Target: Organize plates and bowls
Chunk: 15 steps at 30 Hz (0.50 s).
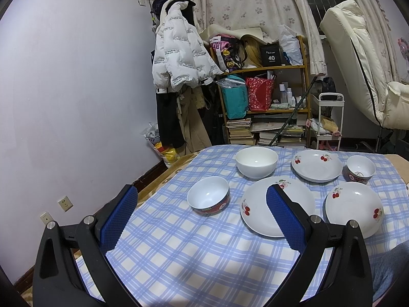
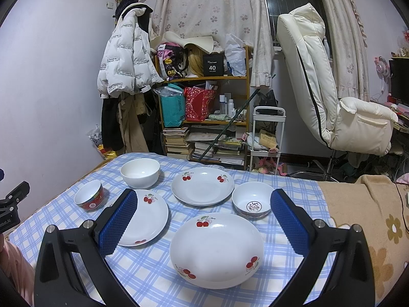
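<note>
Three white cherry-print plates lie on the blue checked tablecloth: a near one, a left one and a far one. Three bowls stand around them: a plain white bowl, a red-sided bowl at left and a red-patterned bowl at right. The left wrist view shows the same set: red bowl, white bowl, plates, right bowl. My left gripper is open above the cloth, empty. My right gripper is open above the near plate, empty.
The table's far edge faces a cluttered wooden shelf, a hanging white jacket, a small white cart and a cream office chair. A beige floral blanket covers the table's right side.
</note>
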Available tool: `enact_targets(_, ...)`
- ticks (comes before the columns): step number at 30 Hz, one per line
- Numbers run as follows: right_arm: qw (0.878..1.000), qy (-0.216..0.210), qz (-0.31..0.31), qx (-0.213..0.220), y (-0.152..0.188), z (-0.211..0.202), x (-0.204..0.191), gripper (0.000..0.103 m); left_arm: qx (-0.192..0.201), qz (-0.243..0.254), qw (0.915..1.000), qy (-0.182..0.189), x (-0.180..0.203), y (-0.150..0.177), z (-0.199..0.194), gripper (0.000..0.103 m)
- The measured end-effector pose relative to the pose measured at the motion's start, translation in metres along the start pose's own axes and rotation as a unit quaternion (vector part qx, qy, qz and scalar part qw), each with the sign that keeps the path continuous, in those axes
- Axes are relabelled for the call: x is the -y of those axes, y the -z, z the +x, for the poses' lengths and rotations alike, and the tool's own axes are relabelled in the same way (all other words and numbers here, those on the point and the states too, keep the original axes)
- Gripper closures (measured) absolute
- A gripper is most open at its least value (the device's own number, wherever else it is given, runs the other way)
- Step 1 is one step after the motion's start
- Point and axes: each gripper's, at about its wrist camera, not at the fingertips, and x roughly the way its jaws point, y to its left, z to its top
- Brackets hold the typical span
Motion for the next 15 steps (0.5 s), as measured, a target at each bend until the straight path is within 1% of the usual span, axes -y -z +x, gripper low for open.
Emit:
enact_targets(5,1.0,-0.002,-0.001,-0.002,0.0,0.001,0.0,0.0,-0.01,0.004,0.9999,-0.001,-0.004,-0.001,0.003,0.004)
enact_targets(8,1.0,-0.015,0.0,-0.007,-0.003,0.002,-0.001,0.0,-0.024,0.009,0.9997,-0.005,-0.004,-0.005,0.011,0.004)
enact_targets(11,1.0,-0.019,0.003,-0.007,-0.011,0.011,-0.003,0.0,-0.037,0.017,0.9992,-0.003,-0.001,-0.014,0.019,0.004)
enact_targets(13,1.0,-0.015,-0.003,-0.011,-0.013,0.018,-0.003,0.0,-0.047,0.021,0.9987,-0.003,0.004,-0.022,0.027,0.004)
enact_targets(15,1.0,-0.015,-0.005,-0.022,-0.018,0.028,-0.006,0.0,-0.058,0.026,0.9979,-0.001,0.006,-0.028,0.035,0.004)
